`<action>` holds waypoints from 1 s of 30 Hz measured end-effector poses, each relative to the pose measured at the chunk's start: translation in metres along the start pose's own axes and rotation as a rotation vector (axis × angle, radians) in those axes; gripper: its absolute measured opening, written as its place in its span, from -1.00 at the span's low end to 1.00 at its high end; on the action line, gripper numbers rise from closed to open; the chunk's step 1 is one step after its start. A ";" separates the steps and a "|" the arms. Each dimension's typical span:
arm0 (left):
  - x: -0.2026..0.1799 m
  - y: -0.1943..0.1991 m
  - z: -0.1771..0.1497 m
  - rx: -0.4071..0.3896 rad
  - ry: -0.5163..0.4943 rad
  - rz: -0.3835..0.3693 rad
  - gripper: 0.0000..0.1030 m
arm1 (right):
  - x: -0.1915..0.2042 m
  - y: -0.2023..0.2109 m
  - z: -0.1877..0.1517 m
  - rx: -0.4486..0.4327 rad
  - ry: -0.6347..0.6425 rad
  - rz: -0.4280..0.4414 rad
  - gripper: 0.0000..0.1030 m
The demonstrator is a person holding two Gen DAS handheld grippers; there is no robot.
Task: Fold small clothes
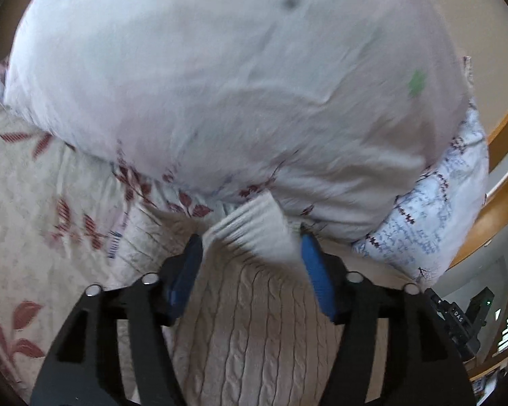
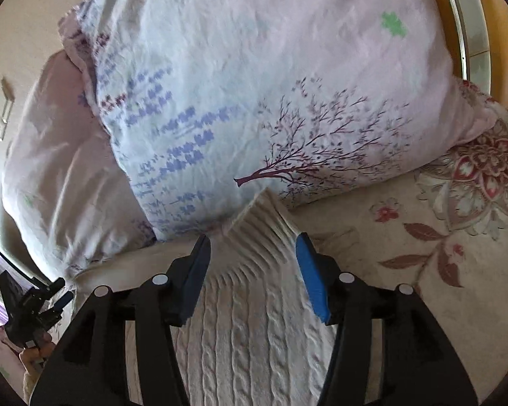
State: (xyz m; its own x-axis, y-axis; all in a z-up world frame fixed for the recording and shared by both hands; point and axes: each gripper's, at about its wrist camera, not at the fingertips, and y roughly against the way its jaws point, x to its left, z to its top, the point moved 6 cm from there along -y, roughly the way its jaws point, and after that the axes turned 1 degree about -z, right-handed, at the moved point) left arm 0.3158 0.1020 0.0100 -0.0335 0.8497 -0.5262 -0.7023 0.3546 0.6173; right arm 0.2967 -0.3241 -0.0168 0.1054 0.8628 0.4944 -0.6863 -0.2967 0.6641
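A cream cable-knit garment (image 1: 254, 321) lies on the bed under both grippers; its ribbed end (image 1: 254, 226) reaches the pillows. My left gripper (image 1: 250, 247) is open, its blue pads either side of the ribbed end, just above the knit. In the right wrist view the same knit (image 2: 250, 331) runs up to a ribbed end (image 2: 264, 230). My right gripper (image 2: 252, 247) is open, its jaws wide over that end. Neither holds cloth. The left gripper (image 2: 34, 301) also shows in a hand at the right view's lower left.
A large white pillow (image 1: 220, 84) and a lavender-print pillow (image 2: 254, 101) lie just beyond the ribbed ends. The floral bedspread (image 2: 440, 237) spreads around. A wooden headboard (image 1: 504, 169) curves at the right.
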 end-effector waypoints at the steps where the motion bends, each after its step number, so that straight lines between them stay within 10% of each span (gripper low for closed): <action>1: 0.000 0.009 -0.001 -0.003 -0.024 0.002 0.20 | -0.004 0.011 -0.003 -0.008 0.004 -0.009 0.05; 15: 0.030 0.042 -0.054 0.094 -0.170 0.132 -0.14 | -0.026 0.039 -0.054 0.115 0.113 -0.131 -0.25; 19: 0.030 0.037 -0.064 0.113 -0.184 0.151 -0.48 | -0.030 0.039 -0.062 0.118 0.143 -0.149 -0.75; 22: 0.031 0.038 -0.066 0.115 -0.177 0.151 -0.83 | -0.026 0.047 -0.059 0.085 0.142 -0.128 -0.80; 30: 0.033 0.066 -0.062 0.094 -0.156 0.087 -0.86 | -0.023 0.073 -0.061 0.022 0.116 -0.104 -0.81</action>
State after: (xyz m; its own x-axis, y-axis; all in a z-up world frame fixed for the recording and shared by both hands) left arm 0.2244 0.1287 -0.0029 0.0244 0.9264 -0.3758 -0.6320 0.3055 0.7122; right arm 0.2005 -0.3409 -0.0144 0.0904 0.9305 0.3548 -0.6600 -0.2108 0.7211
